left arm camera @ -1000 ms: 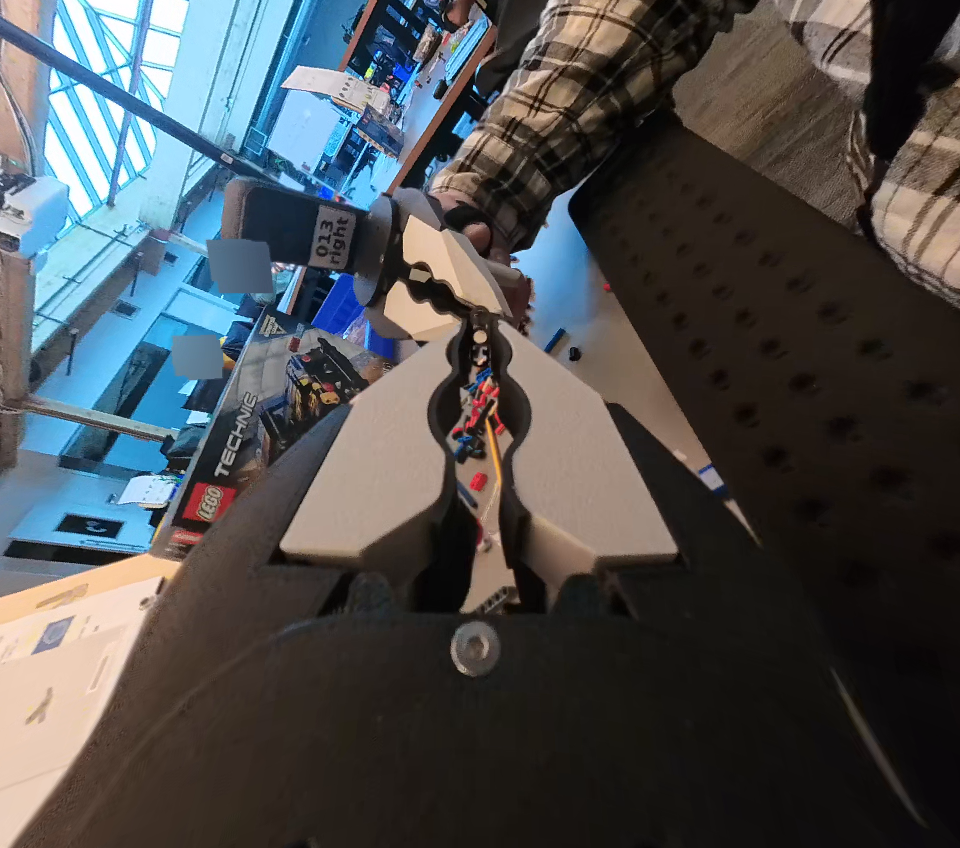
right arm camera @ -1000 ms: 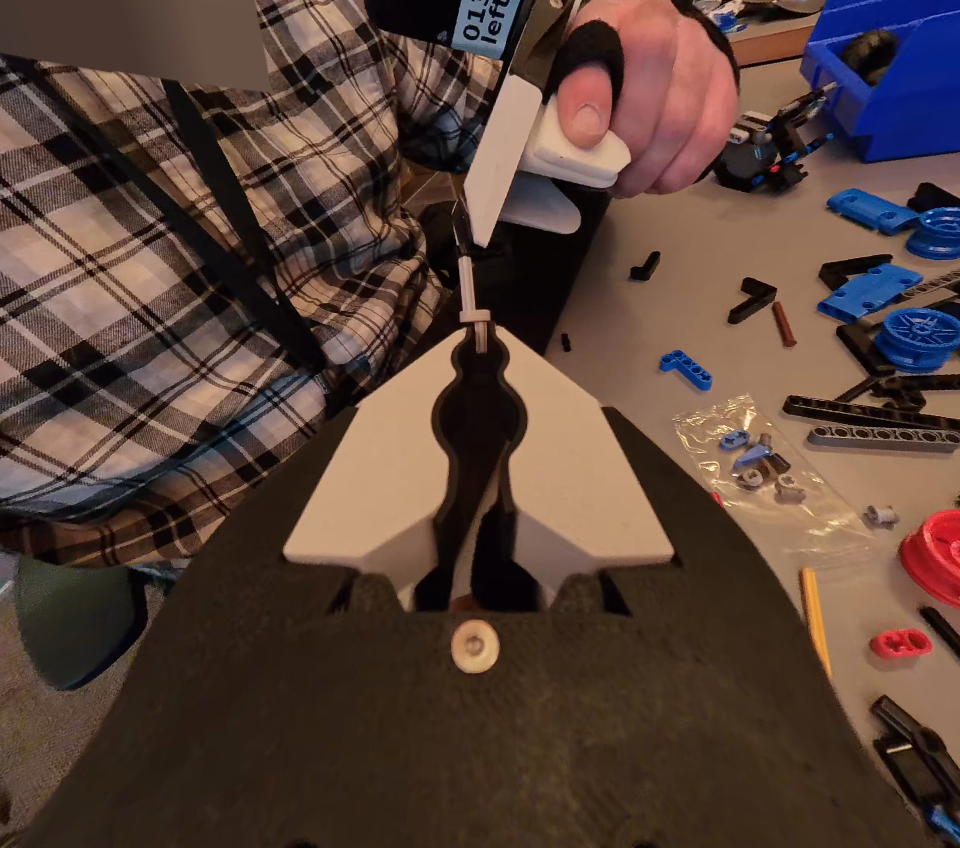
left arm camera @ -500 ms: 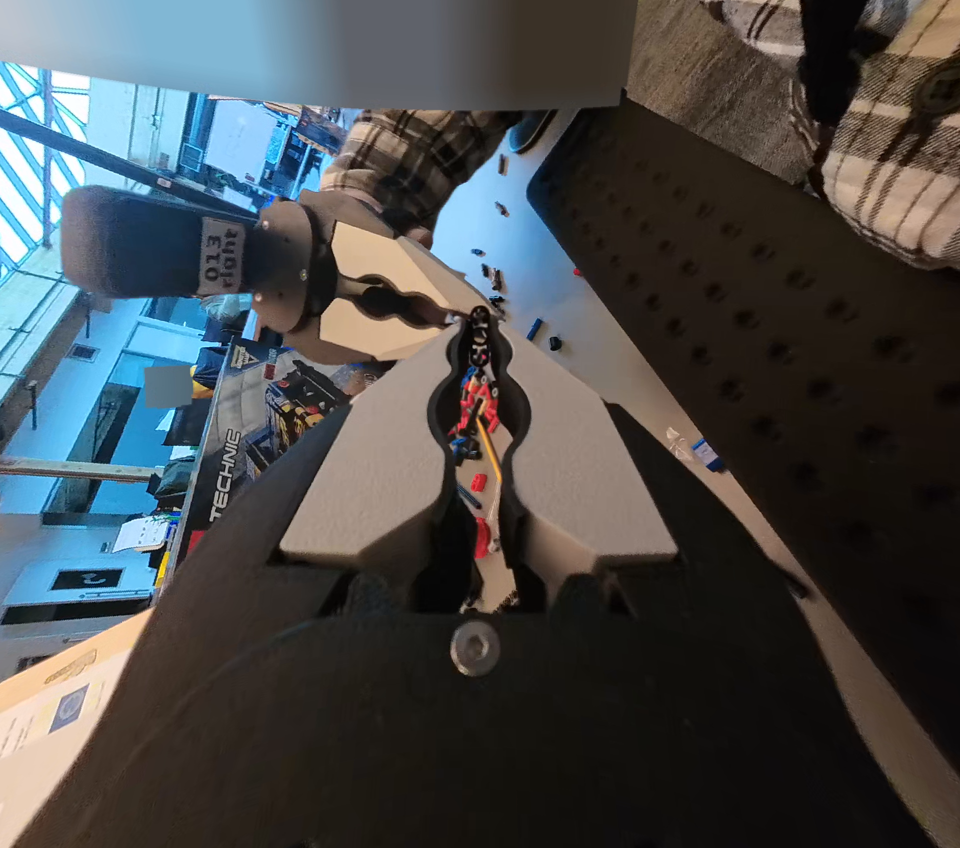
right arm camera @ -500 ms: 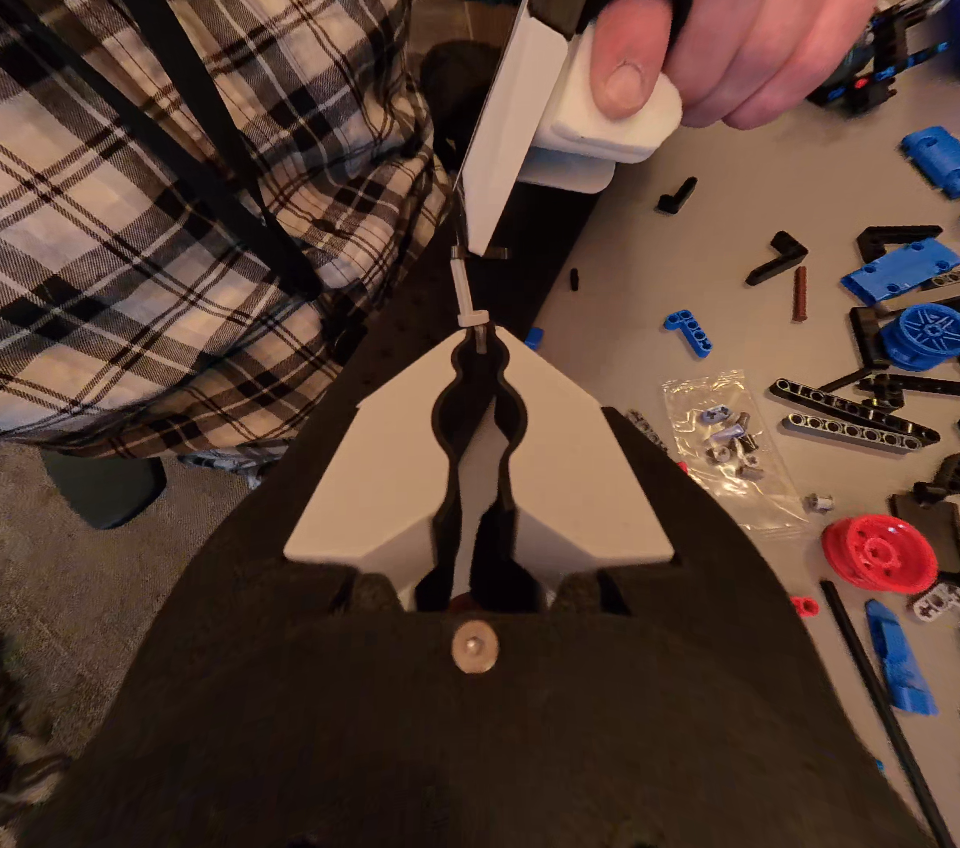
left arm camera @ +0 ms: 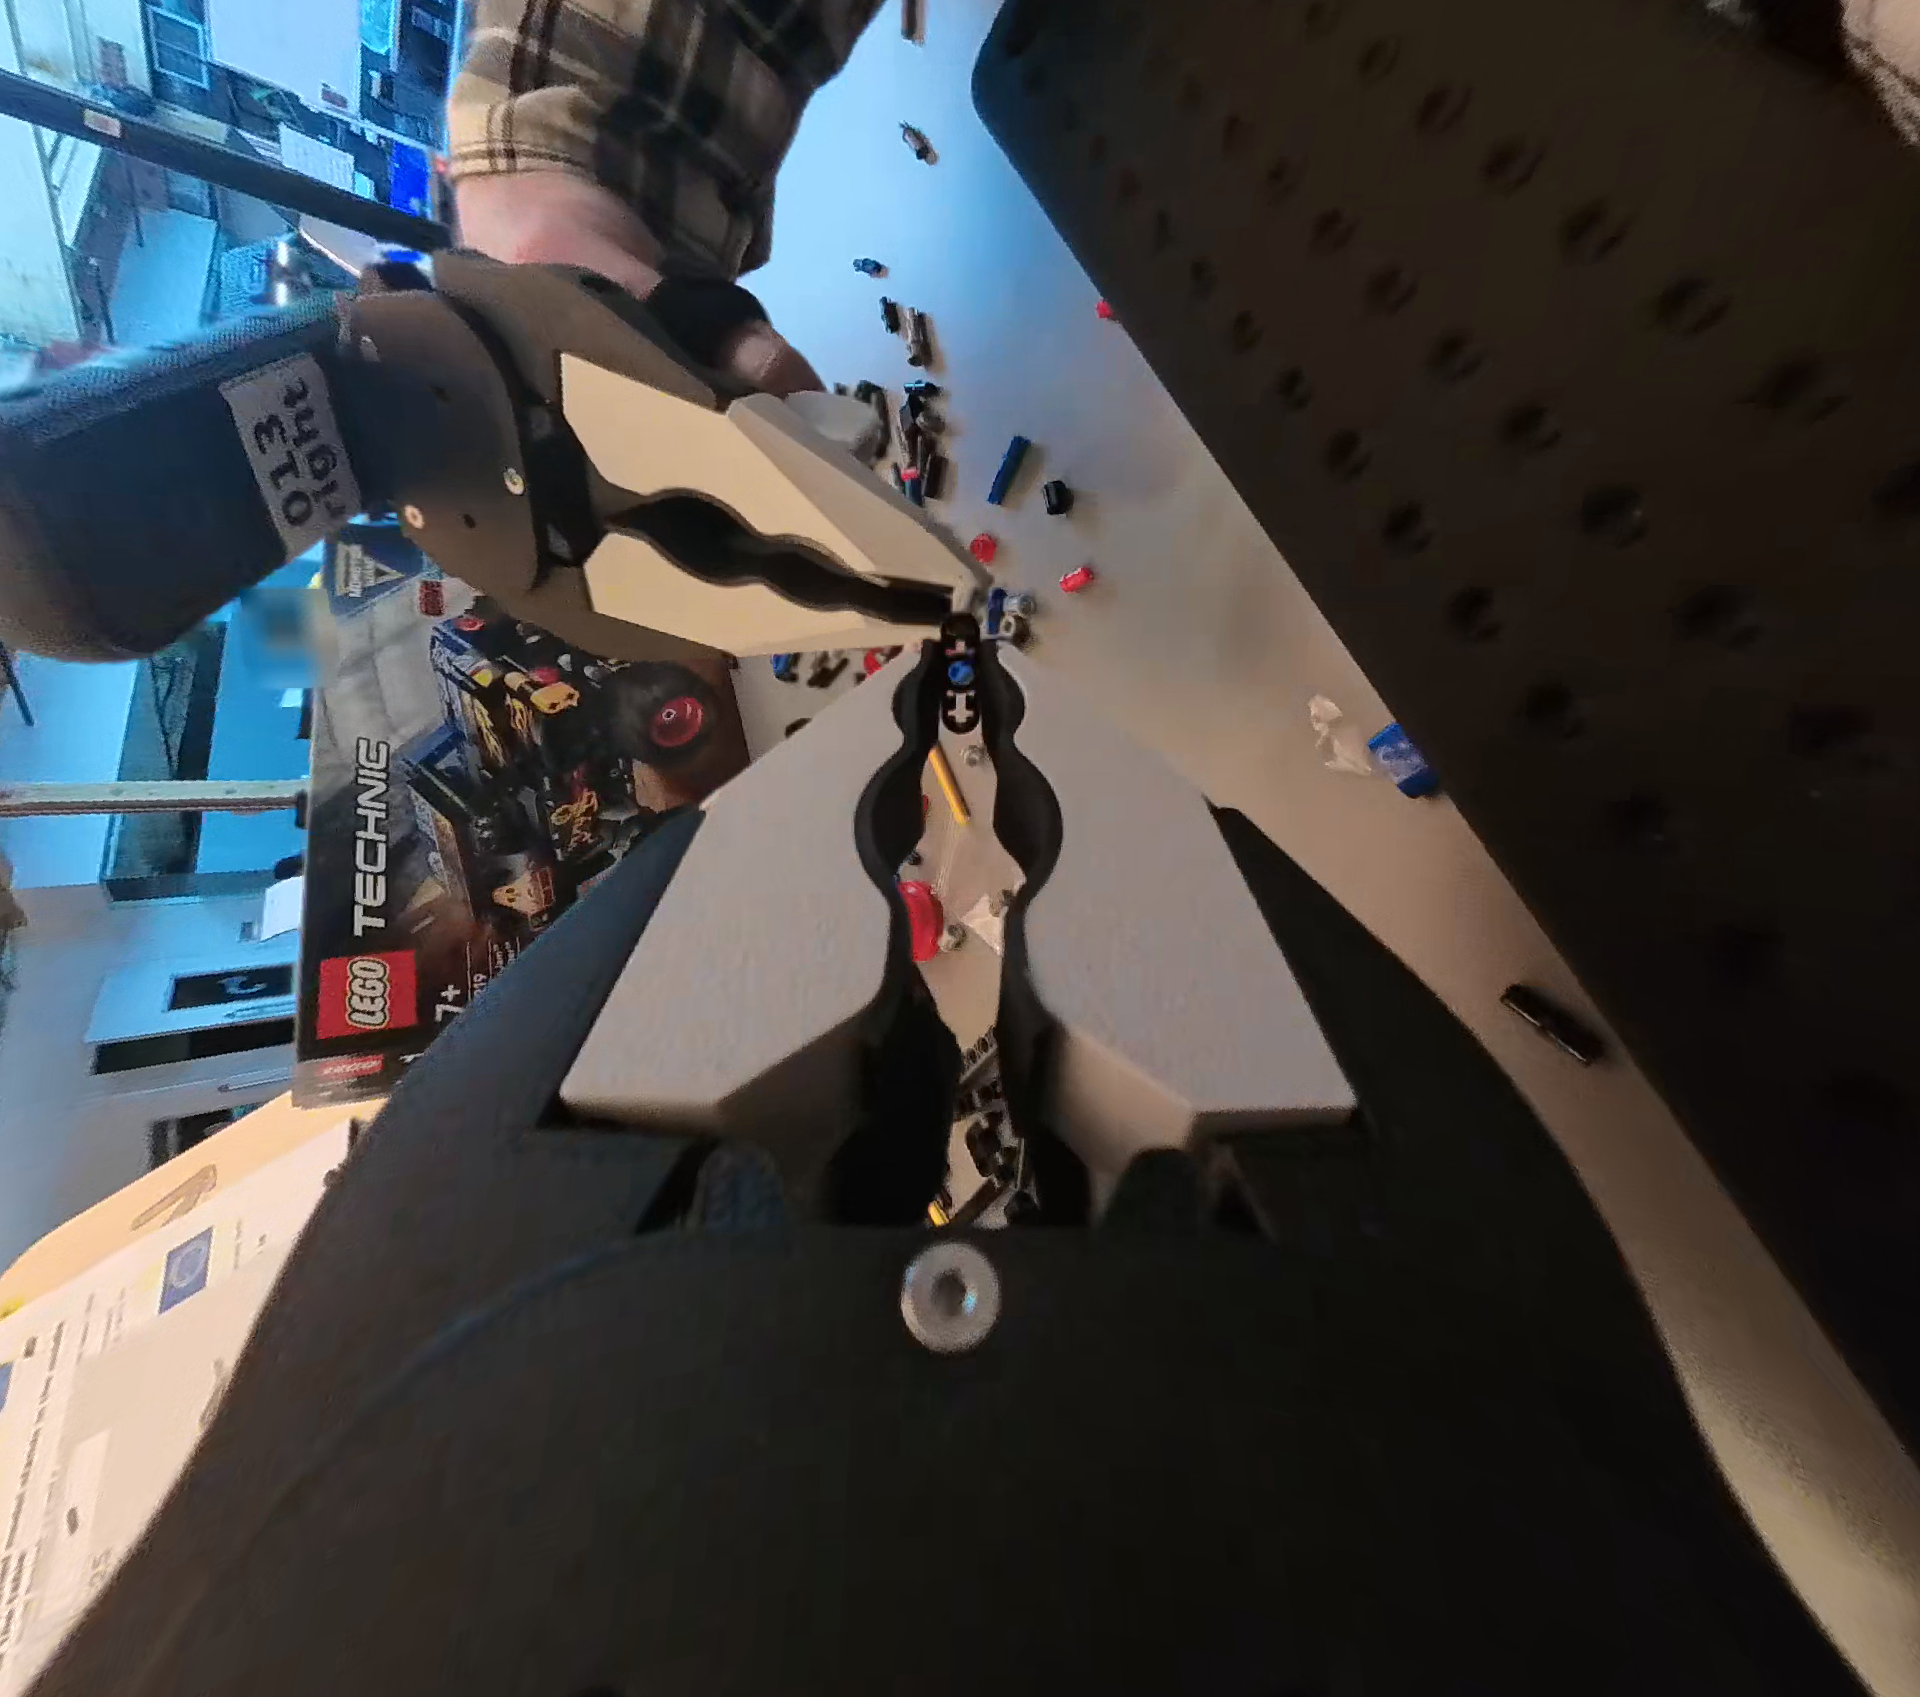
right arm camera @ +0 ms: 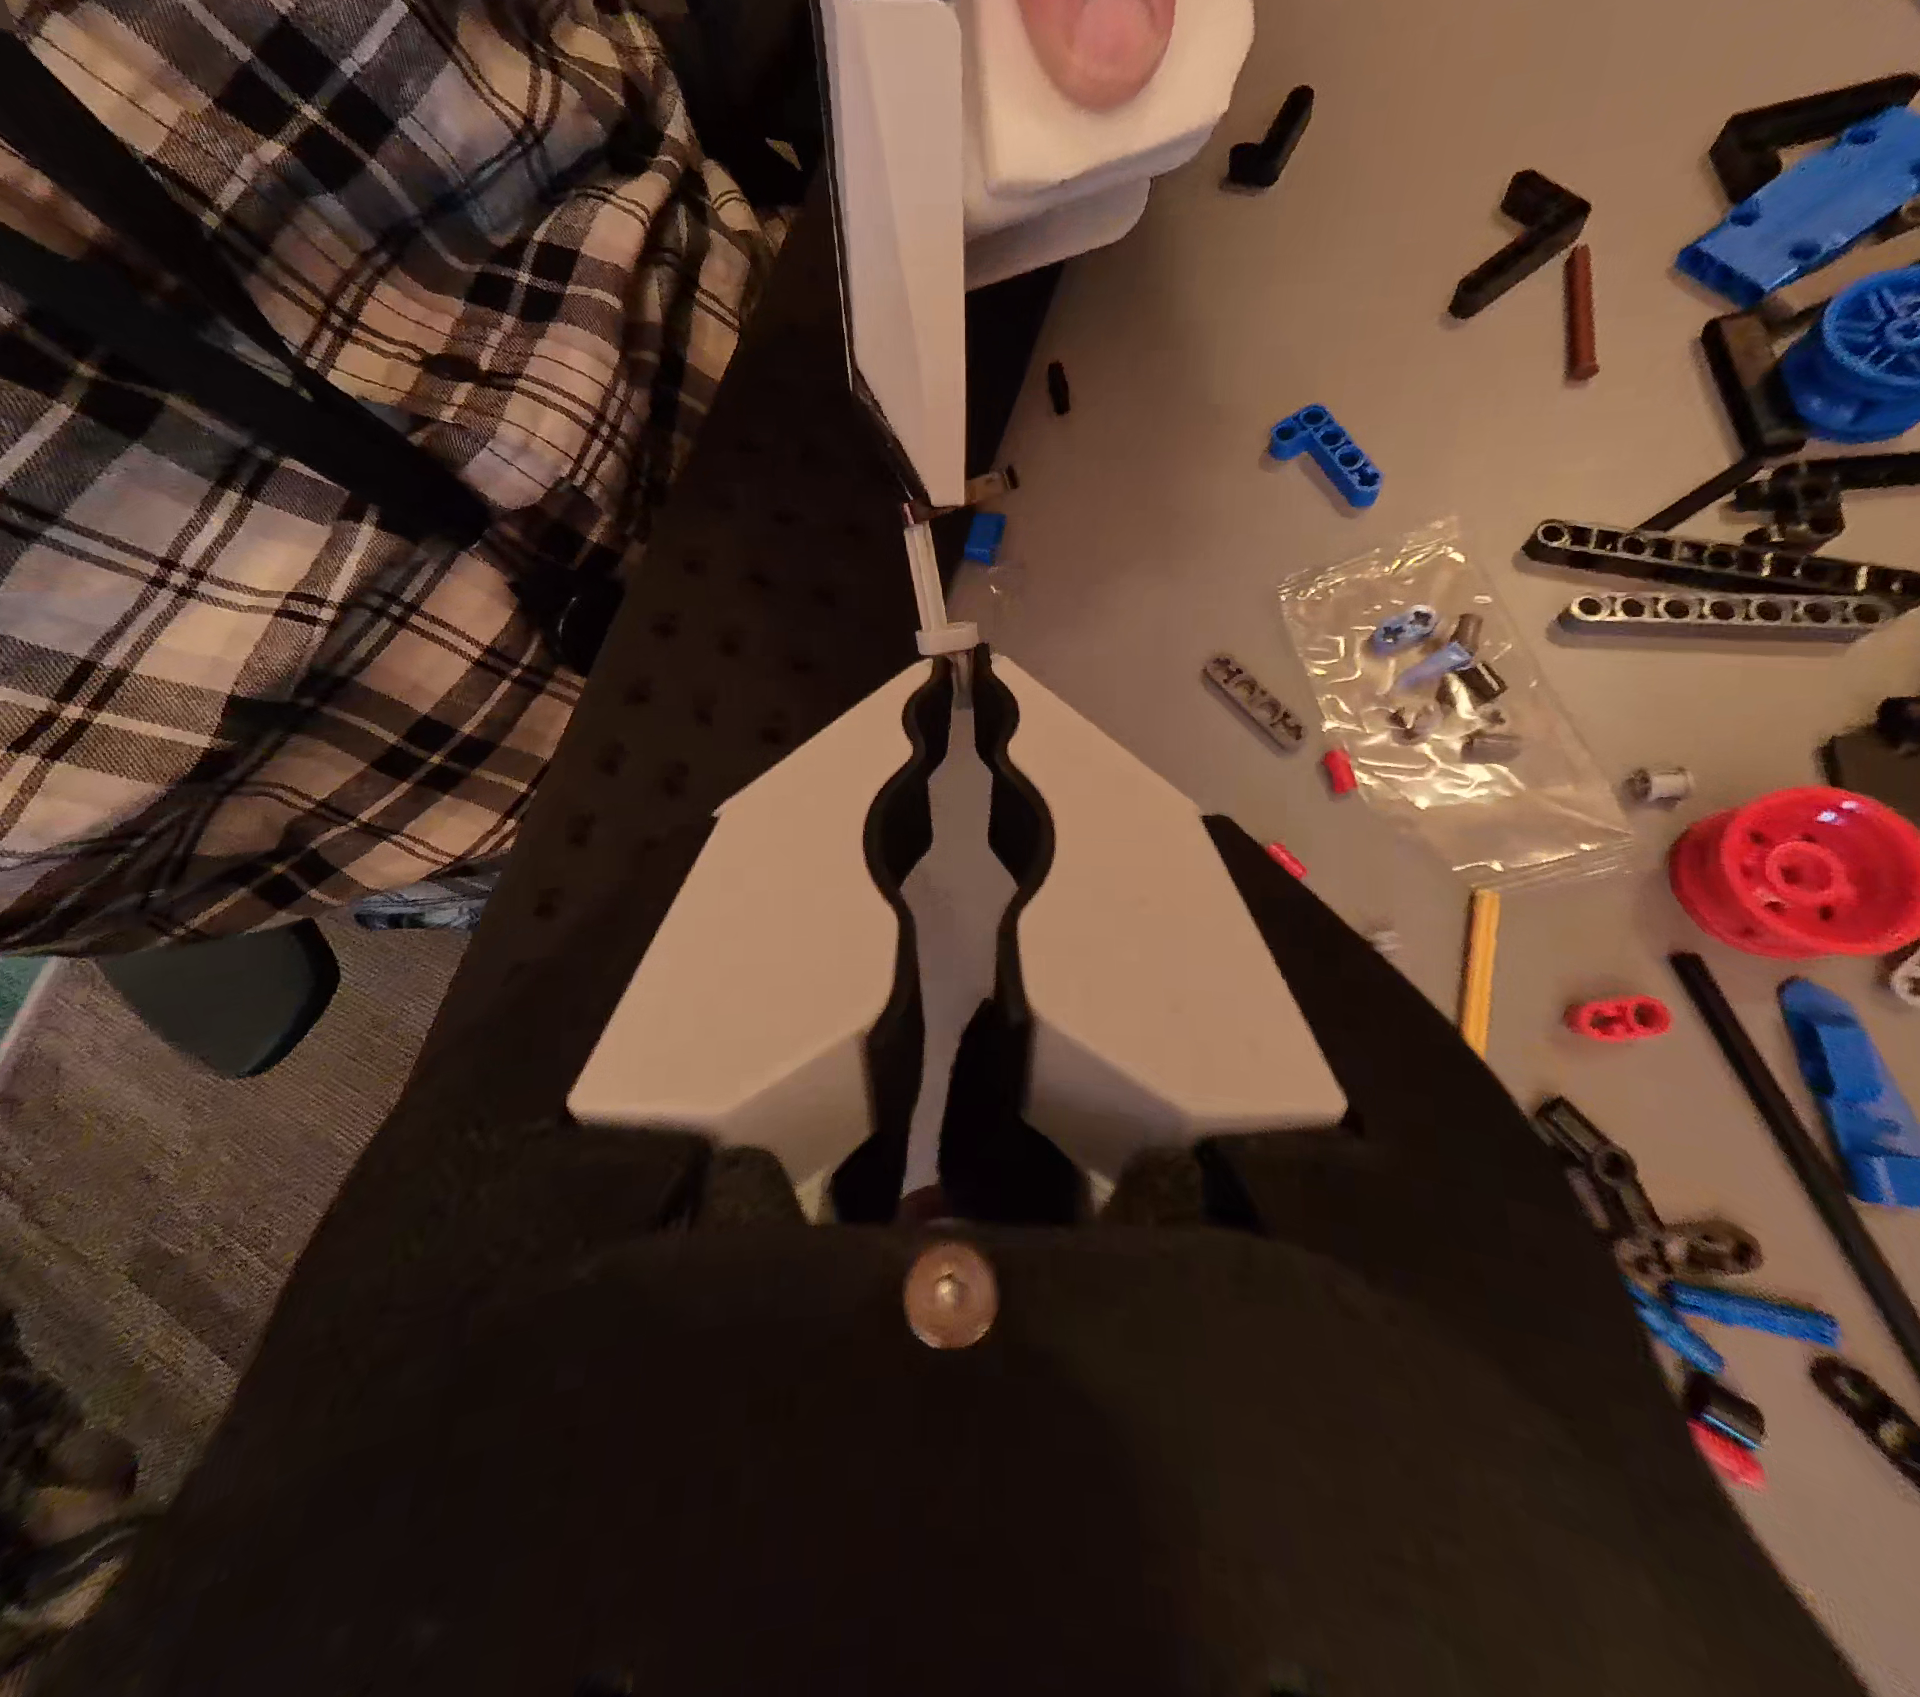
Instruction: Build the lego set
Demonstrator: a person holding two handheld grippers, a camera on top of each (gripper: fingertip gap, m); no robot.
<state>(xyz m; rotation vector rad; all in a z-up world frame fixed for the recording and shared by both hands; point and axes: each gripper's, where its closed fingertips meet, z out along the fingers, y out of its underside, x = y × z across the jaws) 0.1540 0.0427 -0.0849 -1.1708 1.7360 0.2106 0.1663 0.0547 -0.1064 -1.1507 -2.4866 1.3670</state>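
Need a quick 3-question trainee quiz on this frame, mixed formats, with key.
1. True or false: the right tongs are shut on a pale axle.
2. The wheel nearest the yellow rod is: A red, B green, C white.
3. Fill in: the left tongs grip a small ____ beam.

Key: 1 true; 2 A; 3 black.
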